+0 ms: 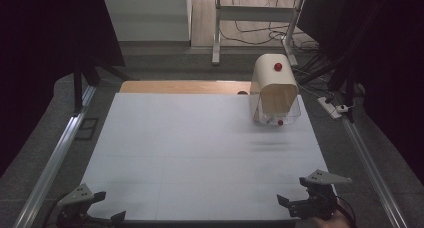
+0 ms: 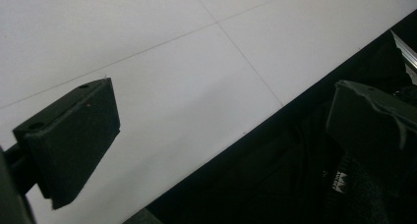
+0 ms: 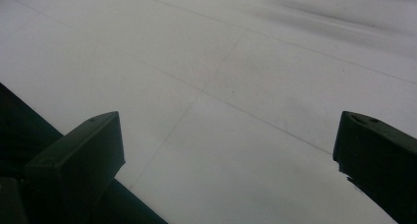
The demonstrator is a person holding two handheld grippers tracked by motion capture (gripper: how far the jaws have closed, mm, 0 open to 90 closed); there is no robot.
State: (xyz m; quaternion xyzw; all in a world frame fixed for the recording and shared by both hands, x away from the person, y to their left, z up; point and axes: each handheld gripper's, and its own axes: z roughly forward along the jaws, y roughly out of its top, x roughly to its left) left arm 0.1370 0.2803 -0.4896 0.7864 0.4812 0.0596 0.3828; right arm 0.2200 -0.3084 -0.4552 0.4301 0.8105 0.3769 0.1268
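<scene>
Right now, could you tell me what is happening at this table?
A person holds a two-jaw gripper in each hand at the near edge of the white table. The left gripper and the right gripper are both open and hold nothing. At the far right of the table stands a cream bread box with a red knob, its clear front showing. Neither gripper is near it.

**Black tongs under grey plates**

Both tongs, left (image 1: 107,206) and right (image 1: 292,190), are built of matte black blocks. Each is topped by a grey three-cornered plate pierced with small holes. Two screw holes are seen in each jaw's upper face.
</scene>
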